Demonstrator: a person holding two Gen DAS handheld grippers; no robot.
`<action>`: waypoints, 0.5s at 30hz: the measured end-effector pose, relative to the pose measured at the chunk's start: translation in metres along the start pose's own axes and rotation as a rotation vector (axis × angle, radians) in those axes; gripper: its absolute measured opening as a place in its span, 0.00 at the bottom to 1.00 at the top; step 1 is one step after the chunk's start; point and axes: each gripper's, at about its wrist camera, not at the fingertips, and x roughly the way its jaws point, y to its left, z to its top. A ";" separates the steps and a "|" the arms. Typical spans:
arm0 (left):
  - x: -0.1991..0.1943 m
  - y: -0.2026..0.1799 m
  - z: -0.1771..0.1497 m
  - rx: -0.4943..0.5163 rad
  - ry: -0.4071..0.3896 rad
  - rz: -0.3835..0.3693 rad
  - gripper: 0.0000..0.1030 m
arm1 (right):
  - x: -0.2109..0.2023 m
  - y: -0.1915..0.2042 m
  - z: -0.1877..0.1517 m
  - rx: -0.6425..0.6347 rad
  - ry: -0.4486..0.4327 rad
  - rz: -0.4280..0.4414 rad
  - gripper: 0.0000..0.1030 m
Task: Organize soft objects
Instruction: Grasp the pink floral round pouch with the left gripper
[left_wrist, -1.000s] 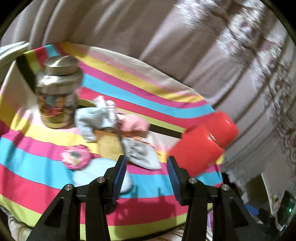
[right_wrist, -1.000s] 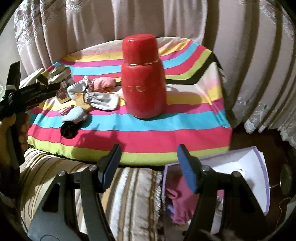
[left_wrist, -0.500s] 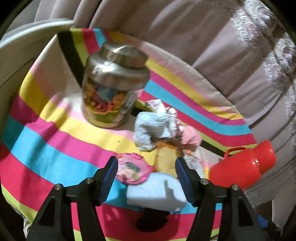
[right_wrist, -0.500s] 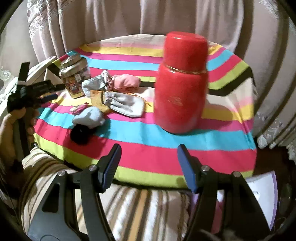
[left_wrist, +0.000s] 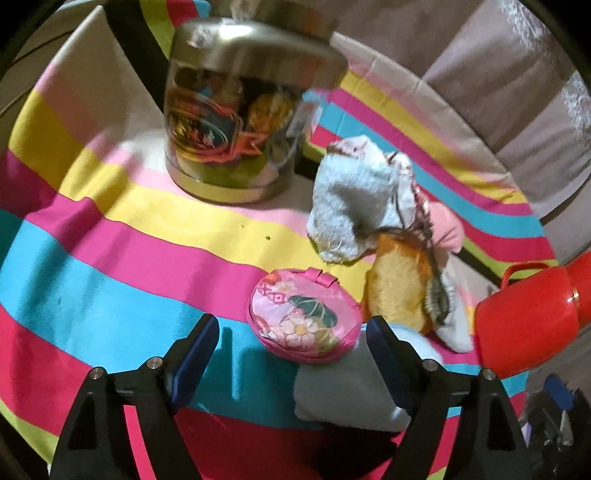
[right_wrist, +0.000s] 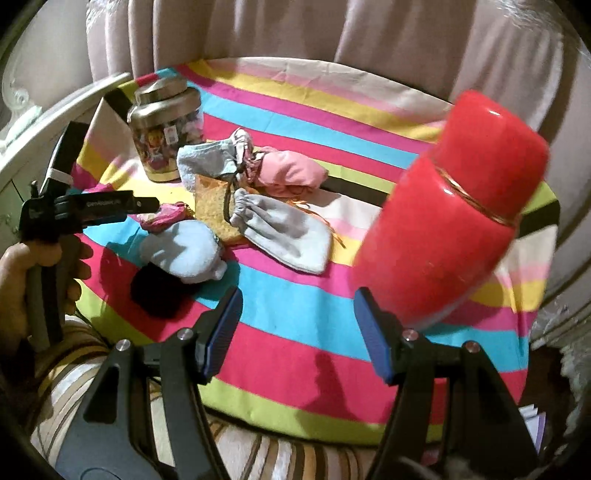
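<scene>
Left gripper (left_wrist: 291, 350): jaws opening, already wide; nothing gripped. The pink purse (left_wrist: 304, 317) lies on the cloth in the gap between the fingers, nearer the right finger, untouched as far as can be seen.
Right gripper (right_wrist: 297, 332): jaws parted about halfway, empty, over bare cloth (right_wrist: 295, 325) near the front edge.
Soft things: bunched on the striped cloth between the jar (left_wrist: 240, 122) and the red flask (right_wrist: 450, 210).
Left view only: the purse's top face, with printed flowers and a green leaf; the flask's handle at the right edge; the jar from close up, with a metal lid and a clear wall over colourful contents.
Right view only: the whole pile. A pale blue mitten (right_wrist: 184, 254) sits on a black lump (right_wrist: 155, 288); a grey drawstring pouch (right_wrist: 284, 232) lies beside an orange pouch (right_wrist: 214, 210); a pink mitten (right_wrist: 288, 173) is behind them; a grey-white pouch (right_wrist: 203, 162) lies next to the jar.
Right view only, more: a hand (right_wrist: 22, 284) at the left edge holds the other gripper's handle, and its black body hangs over the purse. Curtains hang behind the table; striped fabric lies below the cloth's front edge.
Flask: stands upright to the right of the pile, apart from it, with a thin gold band under its cap.
Writing: white lettering on the left gripper's body, seen from the right view, too small to read. The jar carries a picture label and a small white sticker; their text is unreadable.
</scene>
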 end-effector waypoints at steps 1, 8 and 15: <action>0.004 -0.002 0.000 0.007 0.005 0.006 0.80 | 0.003 0.002 0.001 -0.008 0.001 -0.005 0.64; 0.022 -0.016 -0.002 0.068 0.032 0.029 0.80 | 0.038 0.007 0.010 -0.058 0.030 -0.011 0.64; 0.032 -0.029 -0.001 0.123 0.019 0.044 0.72 | 0.071 0.015 0.016 -0.141 0.065 -0.053 0.65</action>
